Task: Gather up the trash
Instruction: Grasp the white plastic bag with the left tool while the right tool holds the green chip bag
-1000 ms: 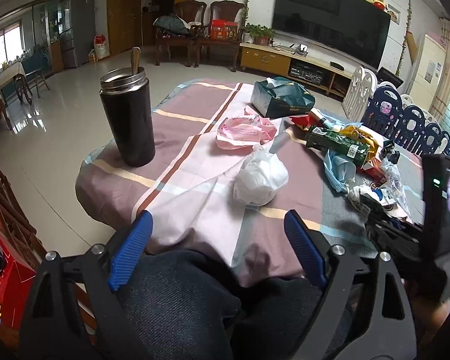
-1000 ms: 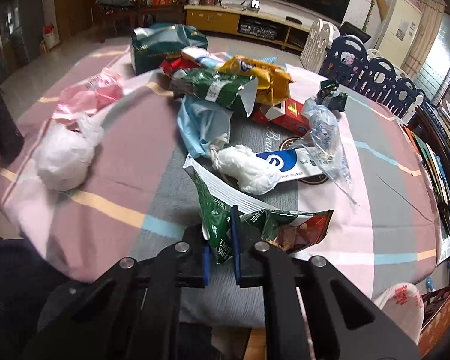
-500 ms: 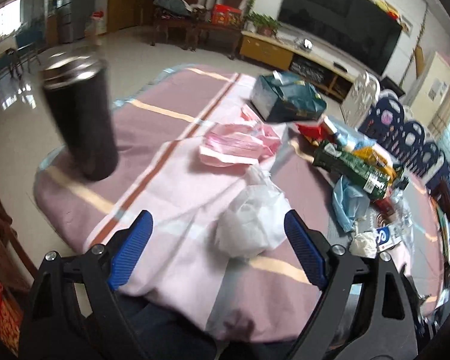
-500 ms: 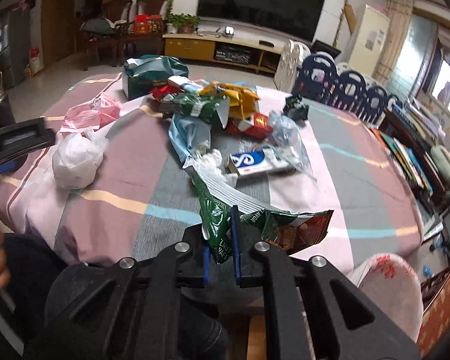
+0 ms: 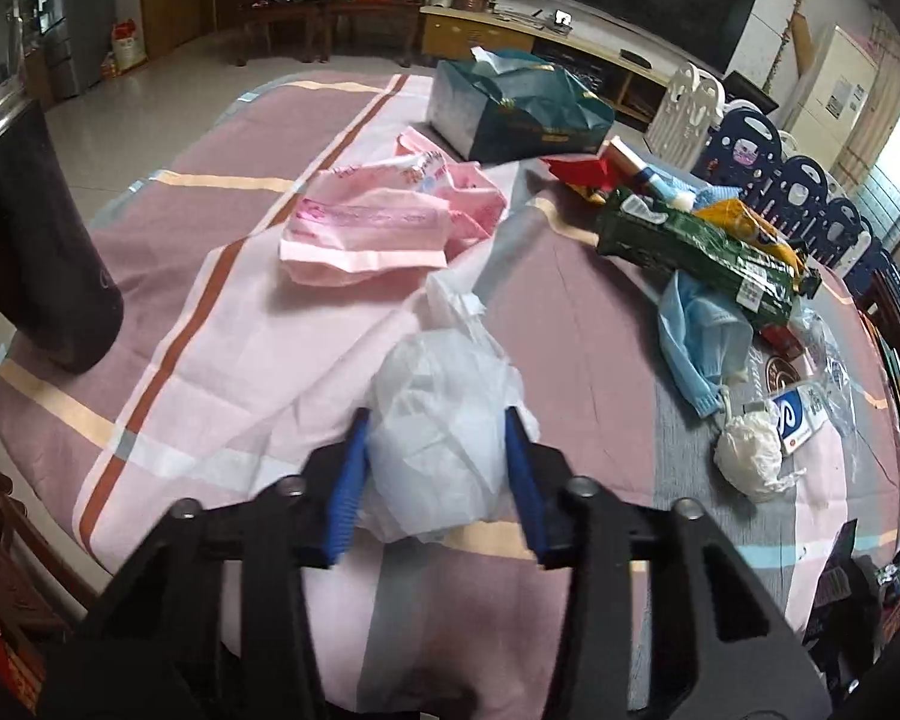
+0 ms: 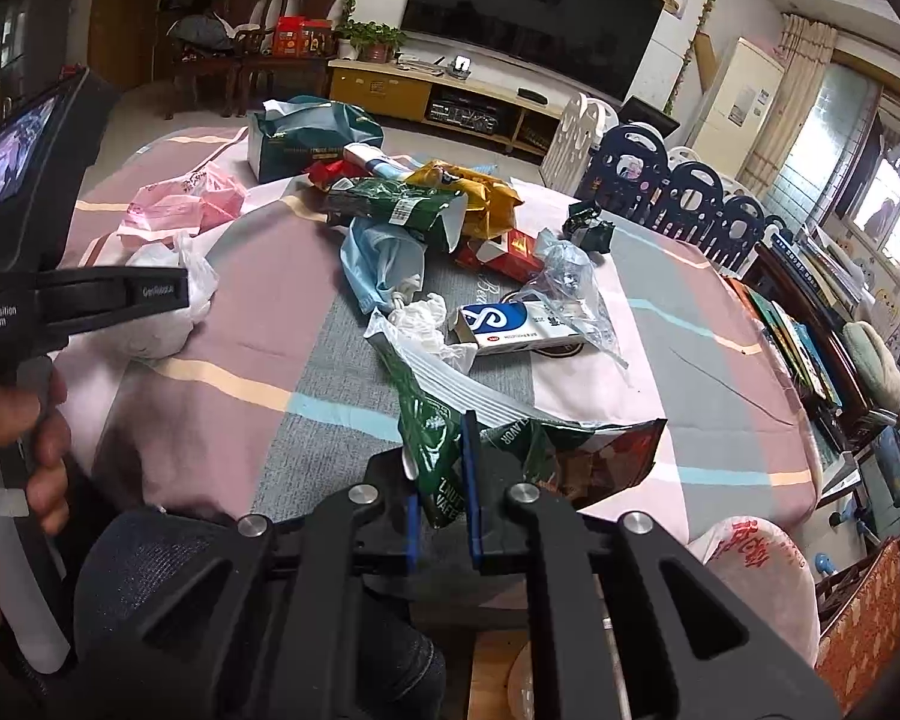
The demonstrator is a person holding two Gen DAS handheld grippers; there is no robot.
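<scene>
Black grippers, blue-padded fingers (image 5: 347, 480), silver screws, white lettering.

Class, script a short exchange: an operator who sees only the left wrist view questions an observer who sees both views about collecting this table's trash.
Operator: My left tool has its jaws closing on the white plastic bag. What does the right tool hold?
Observer: The right tool is shut on a torn green snack wrapper.
Operator: Anything off the table?
Observer: A white bag with red print sits below the table's near edge, right of that tool.
</scene>
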